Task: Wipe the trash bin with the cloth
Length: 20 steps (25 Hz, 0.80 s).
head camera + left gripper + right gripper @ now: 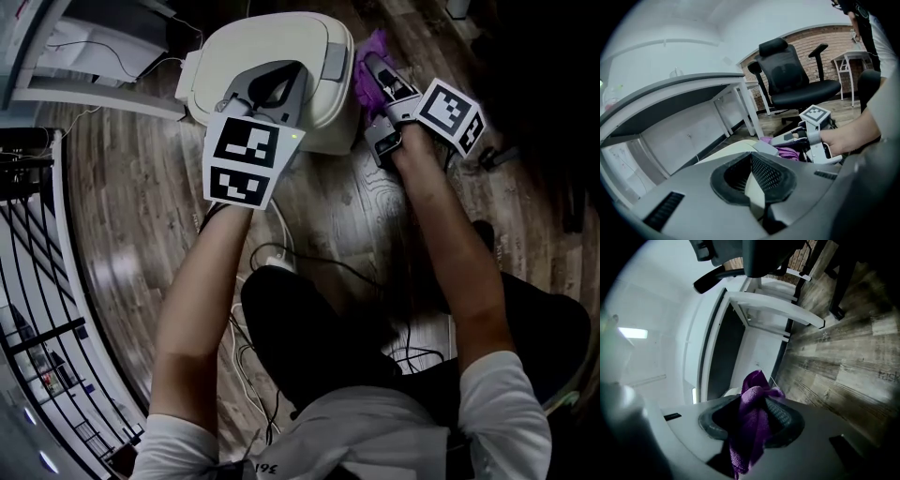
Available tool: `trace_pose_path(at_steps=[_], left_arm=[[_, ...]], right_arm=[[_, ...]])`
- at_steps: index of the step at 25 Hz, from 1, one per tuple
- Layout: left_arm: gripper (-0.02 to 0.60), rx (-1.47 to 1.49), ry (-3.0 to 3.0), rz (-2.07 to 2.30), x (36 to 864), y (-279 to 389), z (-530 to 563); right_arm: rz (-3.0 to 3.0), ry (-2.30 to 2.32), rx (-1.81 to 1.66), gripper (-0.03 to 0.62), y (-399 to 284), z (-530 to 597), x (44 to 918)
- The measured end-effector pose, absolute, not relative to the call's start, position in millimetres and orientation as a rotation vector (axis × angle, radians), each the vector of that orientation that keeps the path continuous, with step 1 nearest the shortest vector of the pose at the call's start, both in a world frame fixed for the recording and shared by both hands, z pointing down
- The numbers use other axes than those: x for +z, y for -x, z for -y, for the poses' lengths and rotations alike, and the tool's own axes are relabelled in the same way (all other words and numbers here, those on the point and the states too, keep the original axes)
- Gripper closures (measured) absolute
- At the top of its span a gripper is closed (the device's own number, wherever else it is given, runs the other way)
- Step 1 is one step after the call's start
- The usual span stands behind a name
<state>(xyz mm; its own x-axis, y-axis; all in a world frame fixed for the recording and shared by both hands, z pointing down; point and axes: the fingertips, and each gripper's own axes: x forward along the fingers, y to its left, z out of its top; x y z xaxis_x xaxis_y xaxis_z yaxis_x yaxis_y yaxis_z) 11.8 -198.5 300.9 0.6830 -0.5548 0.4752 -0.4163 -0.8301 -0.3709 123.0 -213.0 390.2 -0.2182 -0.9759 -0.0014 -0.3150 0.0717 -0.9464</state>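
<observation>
Cream plastic trash bin (pixel 272 42), flat lid shut, stood on the wood-plank floor (pixel 141 187) hard by a white desk frame (pixel 94 94). The purple fluffy cloth (pixel 367 89) was at the bin's right flank, just under the lid's right edge. It was bunched in your right gripper (pixel 375 70), jaws clamped on a fold and the rest spilling out ahead of them.

Your left gripper (pixel 277 80) sat over the near half of the lid. Its tips were closed on each other with nothing pinched; only cream lid showed through the gap behind them.

Handling, my read:
- The cloth was soft, limp and light, so hold the bunch deep or a drag pulls it out.
- The bin looked light, hard and smooth, and likely to skid. Bracing down on the lid made sense.

Room:
- There was open floor right of the bin.
- The desk frame crowded its left side.
- Loose black and white cables (pixel 281 239) lay on the floor between the bin and you.
</observation>
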Motion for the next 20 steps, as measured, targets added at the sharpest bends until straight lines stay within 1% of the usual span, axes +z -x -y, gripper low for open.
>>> trace_pose_path(at_steps=[5,8,20], left_arm=[[0.578,-0.866,2.642,-0.759,302,-13,198],[0.578,-0.880,2.609,-0.752,303,-13,197],[0.578,-0.887,2.593,-0.745,305,-15,195]], right_arm=[[-1.516,1.224,-1.061,0.448,-139,215,373],[-1.540,1.218,-1.065,0.448,-126,217,380],[-1.558,1.440,-1.311,0.453,-105,213,506]])
